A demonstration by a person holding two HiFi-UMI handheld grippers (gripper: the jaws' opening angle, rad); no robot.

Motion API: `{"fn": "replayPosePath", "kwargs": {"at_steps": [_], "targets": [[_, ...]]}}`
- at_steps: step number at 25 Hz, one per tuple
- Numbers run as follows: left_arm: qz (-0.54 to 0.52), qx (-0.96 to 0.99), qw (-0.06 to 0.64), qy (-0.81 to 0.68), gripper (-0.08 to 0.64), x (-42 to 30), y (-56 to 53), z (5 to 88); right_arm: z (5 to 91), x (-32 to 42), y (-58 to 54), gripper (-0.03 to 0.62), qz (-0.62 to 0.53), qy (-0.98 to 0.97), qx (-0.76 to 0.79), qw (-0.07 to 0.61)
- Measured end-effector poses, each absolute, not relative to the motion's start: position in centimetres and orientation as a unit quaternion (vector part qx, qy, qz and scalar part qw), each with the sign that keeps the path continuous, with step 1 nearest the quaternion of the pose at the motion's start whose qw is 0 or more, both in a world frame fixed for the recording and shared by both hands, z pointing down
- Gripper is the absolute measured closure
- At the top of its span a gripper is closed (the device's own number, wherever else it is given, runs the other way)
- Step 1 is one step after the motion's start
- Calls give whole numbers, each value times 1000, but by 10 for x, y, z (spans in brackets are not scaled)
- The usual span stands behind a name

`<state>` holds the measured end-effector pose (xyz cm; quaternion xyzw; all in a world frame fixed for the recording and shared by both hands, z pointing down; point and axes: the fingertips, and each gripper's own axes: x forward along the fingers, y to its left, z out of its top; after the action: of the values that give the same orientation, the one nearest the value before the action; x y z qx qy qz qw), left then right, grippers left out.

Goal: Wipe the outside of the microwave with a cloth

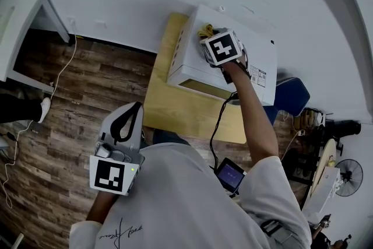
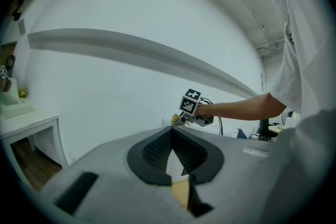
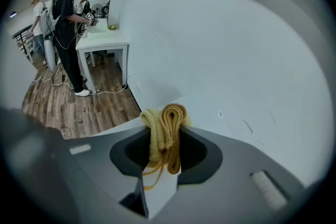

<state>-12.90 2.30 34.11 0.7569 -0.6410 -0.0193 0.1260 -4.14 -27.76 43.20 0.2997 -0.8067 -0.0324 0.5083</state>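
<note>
Item: cloth (image 3: 165,134), yellow, bunched, clamped between fingers of right gripper (image 1: 207,38), at microwave (image 1: 262,58) top, 1 o'clock on desk (image 1: 175,111). Left gripper (image 1: 125,125): fingers closed, empty, idle at 7 o'clock. Step judged: wiping top. Next: sweep across the panel with steady pressure, then sides

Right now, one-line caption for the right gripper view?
Right gripper shut on a bunched yellow cloth, over the white microwave beside a white wall.

The cloth (image 1: 204,28) mostly hidden behind the right gripper (image 1: 208,37); print on the microwave (image 1: 189,64) label too small to read.
</note>
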Motion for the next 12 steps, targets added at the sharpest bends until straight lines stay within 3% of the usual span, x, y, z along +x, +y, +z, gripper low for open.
{"fn": "replayPosePath", "kwargs": {"at_steps": [12], "targets": [[-15,774,139,-617,566,-99,24,344,408,-80,-229,469,39,-868,212,447]]}}
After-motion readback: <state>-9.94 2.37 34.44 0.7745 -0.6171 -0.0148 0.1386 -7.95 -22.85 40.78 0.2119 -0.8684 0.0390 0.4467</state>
